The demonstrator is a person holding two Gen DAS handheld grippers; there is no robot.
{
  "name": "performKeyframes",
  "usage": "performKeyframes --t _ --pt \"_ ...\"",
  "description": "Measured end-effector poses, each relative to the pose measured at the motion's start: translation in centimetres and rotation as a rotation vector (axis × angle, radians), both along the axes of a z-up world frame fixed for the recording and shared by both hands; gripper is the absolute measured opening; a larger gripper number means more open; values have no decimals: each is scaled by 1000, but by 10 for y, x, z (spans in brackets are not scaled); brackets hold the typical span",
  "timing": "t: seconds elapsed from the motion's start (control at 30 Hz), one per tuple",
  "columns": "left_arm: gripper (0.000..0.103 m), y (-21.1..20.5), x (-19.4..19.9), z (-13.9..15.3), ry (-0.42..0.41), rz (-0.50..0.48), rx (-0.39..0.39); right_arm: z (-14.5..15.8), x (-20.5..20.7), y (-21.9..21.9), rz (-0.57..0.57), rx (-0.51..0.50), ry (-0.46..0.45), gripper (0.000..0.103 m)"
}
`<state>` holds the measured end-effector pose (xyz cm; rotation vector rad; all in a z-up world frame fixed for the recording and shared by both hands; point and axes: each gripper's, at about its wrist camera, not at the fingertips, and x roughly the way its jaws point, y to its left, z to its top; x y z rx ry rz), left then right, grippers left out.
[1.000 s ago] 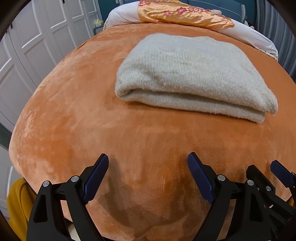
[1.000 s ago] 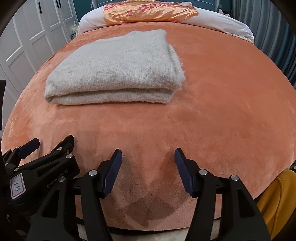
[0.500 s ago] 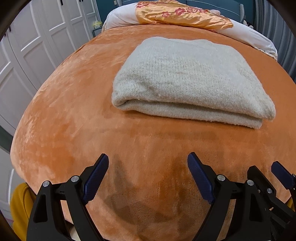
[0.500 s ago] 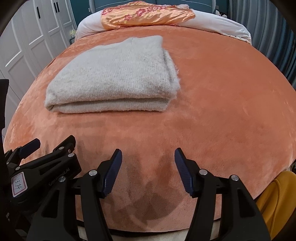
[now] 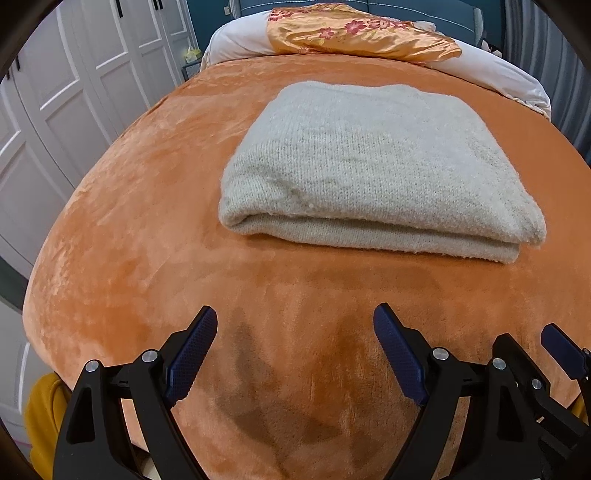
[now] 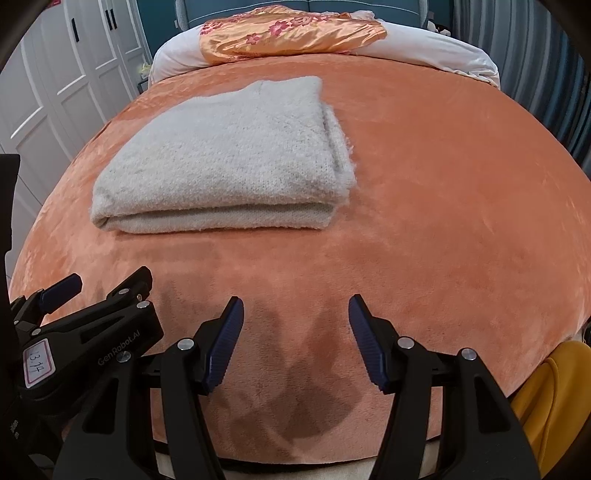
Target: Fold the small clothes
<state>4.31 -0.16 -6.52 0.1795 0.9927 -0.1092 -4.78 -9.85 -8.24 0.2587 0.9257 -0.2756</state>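
A pale grey knit sweater (image 5: 373, 166) lies folded into a thick rectangle on the orange bed blanket (image 5: 122, 221). It also shows in the right wrist view (image 6: 229, 155), left of centre. My left gripper (image 5: 295, 350) is open and empty, hovering over the blanket near the bed's foot, short of the sweater. My right gripper (image 6: 295, 332) is open and empty, beside the left one, also short of the sweater. The left gripper also shows at the left of the right wrist view (image 6: 99, 288).
A white pillow (image 5: 236, 40) with an orange floral cloth (image 5: 362, 33) on it lies at the head of the bed. White wardrobe doors (image 5: 74, 85) stand along the left. A yellow garment (image 6: 554, 398) shows past the bed's near edge.
Both grippers have drawn back a little from the bed's head and tilted, so the sweater sits lower in both views. Both stay open and empty.
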Motion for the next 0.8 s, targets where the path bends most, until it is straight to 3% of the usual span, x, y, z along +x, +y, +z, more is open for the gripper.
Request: performKeyframes --t 0.8 --pt "81 0 5 3 7 -2 -8 1 -1 -1 -11 1 0 57"
